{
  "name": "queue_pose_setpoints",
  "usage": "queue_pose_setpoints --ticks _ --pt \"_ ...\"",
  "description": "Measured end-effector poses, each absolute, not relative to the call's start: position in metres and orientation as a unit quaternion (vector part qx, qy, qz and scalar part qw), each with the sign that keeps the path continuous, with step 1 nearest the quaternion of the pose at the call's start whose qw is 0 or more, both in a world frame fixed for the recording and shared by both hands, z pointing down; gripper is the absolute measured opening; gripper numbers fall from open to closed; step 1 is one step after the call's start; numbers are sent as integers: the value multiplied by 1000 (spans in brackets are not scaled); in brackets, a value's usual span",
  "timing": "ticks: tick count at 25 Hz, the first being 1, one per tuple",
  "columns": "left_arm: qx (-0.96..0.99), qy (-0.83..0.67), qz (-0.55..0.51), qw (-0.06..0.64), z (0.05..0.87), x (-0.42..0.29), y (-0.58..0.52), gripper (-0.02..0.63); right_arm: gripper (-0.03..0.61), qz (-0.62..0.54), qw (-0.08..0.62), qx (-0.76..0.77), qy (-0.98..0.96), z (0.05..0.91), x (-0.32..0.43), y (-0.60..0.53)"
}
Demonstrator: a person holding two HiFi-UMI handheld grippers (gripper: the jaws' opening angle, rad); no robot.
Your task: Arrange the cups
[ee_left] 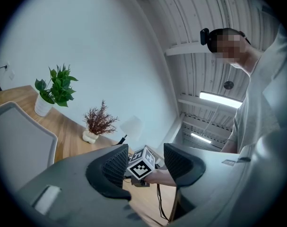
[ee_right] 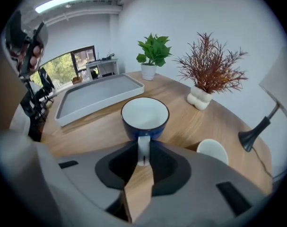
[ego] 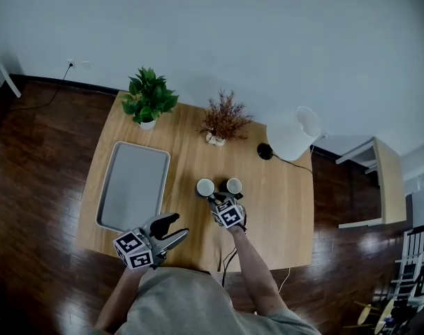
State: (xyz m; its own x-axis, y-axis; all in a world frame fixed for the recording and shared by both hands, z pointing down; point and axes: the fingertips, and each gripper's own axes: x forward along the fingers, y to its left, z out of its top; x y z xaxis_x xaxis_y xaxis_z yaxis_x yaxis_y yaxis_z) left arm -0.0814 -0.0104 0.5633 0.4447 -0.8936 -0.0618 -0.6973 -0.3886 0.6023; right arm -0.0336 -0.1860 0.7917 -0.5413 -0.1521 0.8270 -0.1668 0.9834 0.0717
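A dark blue cup [ee_right: 144, 117] with a white inside stands upright on the wooden table [ee_right: 181, 126], its white handle [ee_right: 143, 148] turned toward me. My right gripper [ee_right: 143, 157] is shut on that handle, angled down at it. In the head view this cup [ego: 205, 187] sits mid-table with my right gripper [ego: 217, 199] just in front of it. A second cup [ego: 233, 185], white inside, stands right beside it, also seen at the right in the right gripper view [ee_right: 212, 150]. My left gripper [ego: 174, 227] hovers open and empty over the table's front edge, held level [ee_left: 145, 165].
A grey tray [ego: 114, 152] lies on the left half of the table, to the left of the blue cup [ee_right: 93, 93]. At the back stand a green potted plant [ego: 149, 98], a dried-twig vase [ego: 224, 119] and a white lamp [ego: 295, 132] with a black base. A cable hangs over the front edge.
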Motion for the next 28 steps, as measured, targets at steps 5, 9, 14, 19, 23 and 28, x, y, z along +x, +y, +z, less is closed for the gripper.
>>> queue_pose_setpoints --ticks 5,9,14,19,23,28 --pt "802 -500 -201 258 567 -91 -3 224 91 89 398 71 -911 773 -72 -171" --pt "795 -509 -206 258 567 -101 2 224 91 33 370 21 -928 745 -138 -158" --pt "787 -520 -212 257 568 -113 10 224 91 -50 385 -35 -921 746 -226 -145" --pt "777 -534 -217 252 566 -126 18 224 91 -90 420 -64 -901 774 -265 -149" --pt "766 -549 -219 253 568 -137 29 224 89 -93 413 -75 -903 782 -272 -153" --pt "768 -545 -217 256 570 -136 27 224 106 -108 427 -14 -898 782 -265 -167"
